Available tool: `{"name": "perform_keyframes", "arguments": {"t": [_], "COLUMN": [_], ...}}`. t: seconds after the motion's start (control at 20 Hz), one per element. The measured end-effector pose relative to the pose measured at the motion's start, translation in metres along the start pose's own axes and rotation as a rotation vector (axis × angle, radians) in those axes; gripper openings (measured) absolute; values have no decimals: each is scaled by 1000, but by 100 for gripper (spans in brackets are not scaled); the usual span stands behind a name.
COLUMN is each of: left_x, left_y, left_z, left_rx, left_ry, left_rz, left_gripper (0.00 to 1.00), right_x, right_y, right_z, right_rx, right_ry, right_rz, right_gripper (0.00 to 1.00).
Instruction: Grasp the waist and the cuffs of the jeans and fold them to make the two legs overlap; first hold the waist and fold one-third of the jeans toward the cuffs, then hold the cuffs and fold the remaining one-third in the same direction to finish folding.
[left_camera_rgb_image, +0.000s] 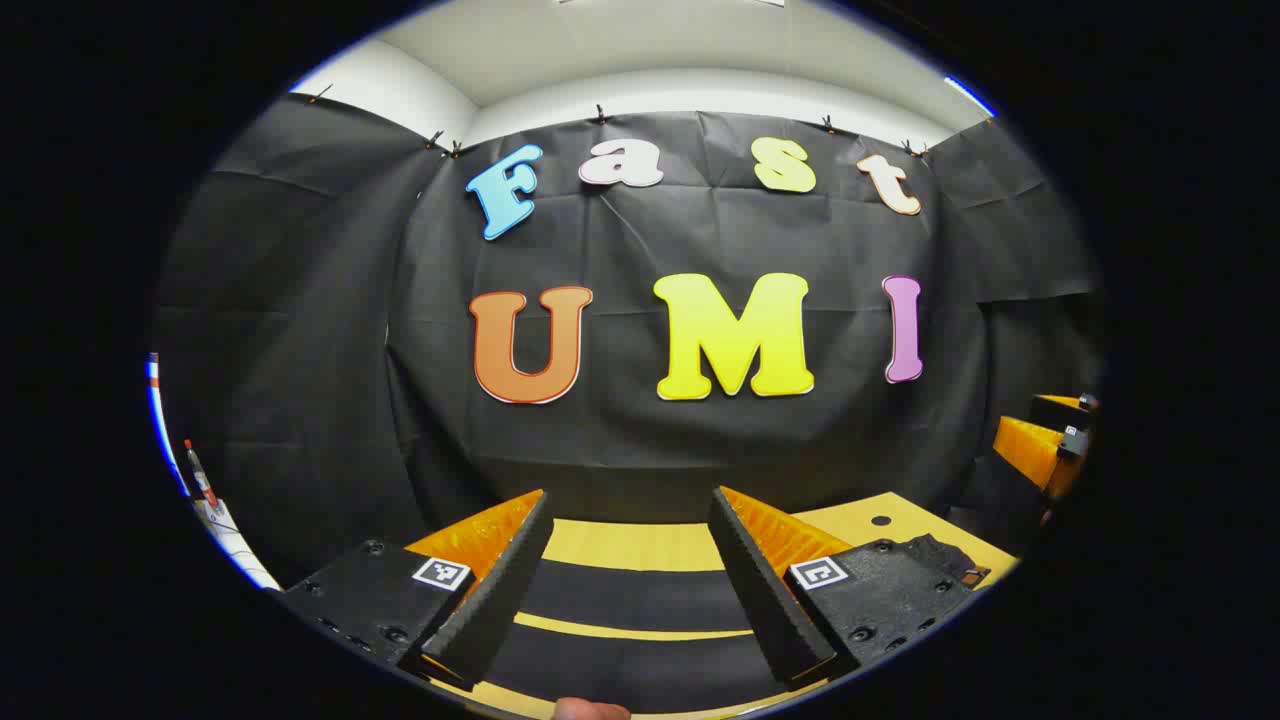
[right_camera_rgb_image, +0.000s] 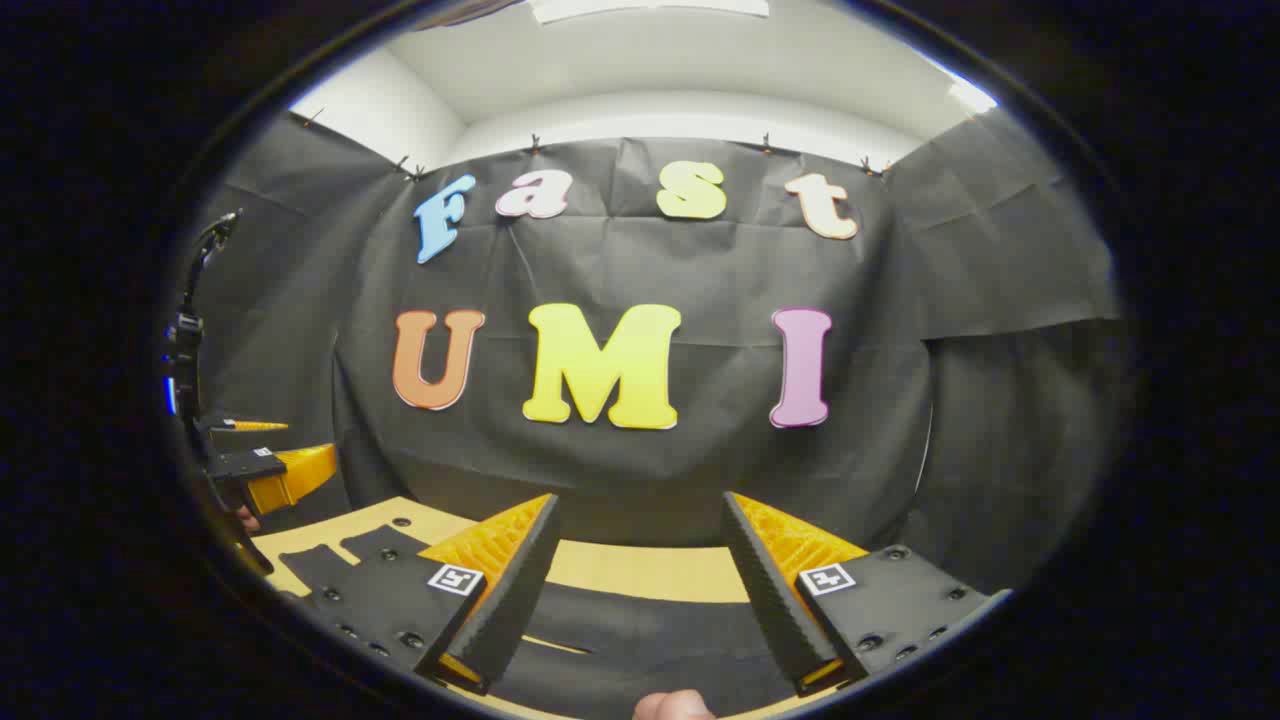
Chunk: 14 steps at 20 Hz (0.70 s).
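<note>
Above dark flat jeans (left_camera_rgb_image: 620, 600), ridged wedge fingers (left_camera_rgb_image: 770, 590) gape.

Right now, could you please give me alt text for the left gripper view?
The left gripper is open, holding nothing, above dark jeans laid on a yellow table. The right gripper shows at the right edge, before the black cloth wall.
</note>
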<state>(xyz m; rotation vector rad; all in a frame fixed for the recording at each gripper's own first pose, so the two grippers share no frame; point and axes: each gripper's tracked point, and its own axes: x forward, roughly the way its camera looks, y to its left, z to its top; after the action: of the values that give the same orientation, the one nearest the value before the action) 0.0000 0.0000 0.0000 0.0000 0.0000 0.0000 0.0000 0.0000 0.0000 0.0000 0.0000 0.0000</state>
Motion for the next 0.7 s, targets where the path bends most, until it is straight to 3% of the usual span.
{"name": "perform_keyframes", "arguments": {"t": [0.1,0.15,0.7], "left_x": [2,2,10], "left_y": [25,34,57], "left_z": [1,2,-3], "left_rx": [-10,-14,-20], "left_ry": [17,19,34], "left_rz": [-8,-8,-1], "left_gripper": [92,100,100], "right_x": [1,3,5], "right_y": [16,20,-3], "right_z": [9,13,4], "right_rx": [1,5,-39], "right_ry": [10,12,35], "right_rz": [-14,-25,-85], "right_gripper": [98,98,98]}}
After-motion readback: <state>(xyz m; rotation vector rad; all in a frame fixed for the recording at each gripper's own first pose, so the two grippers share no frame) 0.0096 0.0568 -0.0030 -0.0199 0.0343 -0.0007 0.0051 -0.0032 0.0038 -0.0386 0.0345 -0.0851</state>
